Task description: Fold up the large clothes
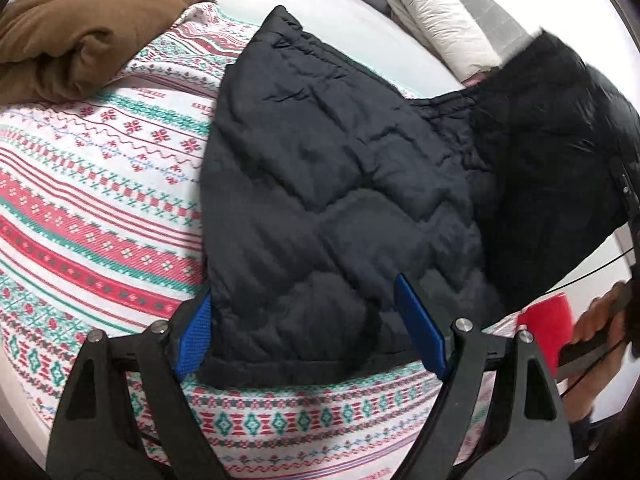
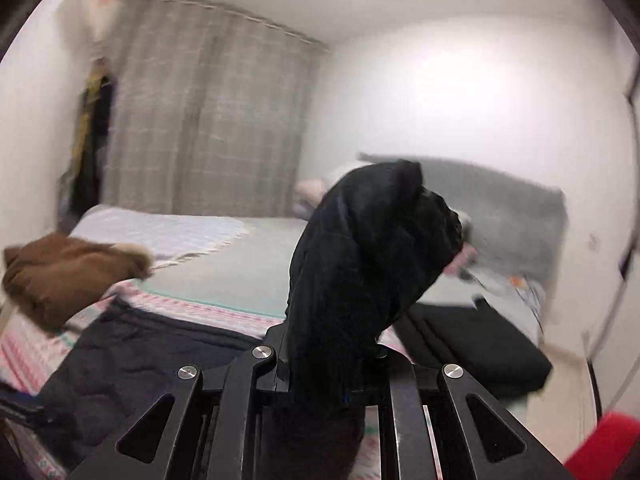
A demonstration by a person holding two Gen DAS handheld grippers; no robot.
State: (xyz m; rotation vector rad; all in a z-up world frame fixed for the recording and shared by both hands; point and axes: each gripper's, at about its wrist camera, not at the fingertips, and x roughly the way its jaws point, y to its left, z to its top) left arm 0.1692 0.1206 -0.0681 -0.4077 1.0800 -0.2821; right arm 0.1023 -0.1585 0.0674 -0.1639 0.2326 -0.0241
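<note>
- Jacket (image 1: 332, 184): we are looking at a dark quilted one lying flat on the patterned bedspread (image 1: 100, 184), its long axis running from the near bed edge, just under our left gripper, away toward the pillows (image 1: 436, 20).
- Its glossy black part (image 2: 372, 264) is coming up off the bed on the right side; whether that is a sleeve or the hood, we are not able to tell through the blur.
- We are judging that the coming fold turns on this: the lifted part is sitting to the right of the flat body, so it is needing to travel leftward across the long axis.
- The right gripper (image 2: 326, 364) is clamping that black fabric between nearly closed fingers, the cloth bunching up in front of its camera.
- The left gripper (image 1: 308, 336) is standing wide, its blue pads (image 1: 420, 328) straddling the near hem and gripping nothing; we are taking it as the nearer hand to pin the body down.
- A folded brown garment (image 1: 92, 28) is resting well apart at the far left corner.
- A hand (image 1: 592, 320) is showing at the right edge beside something red (image 1: 544, 320).
</note>
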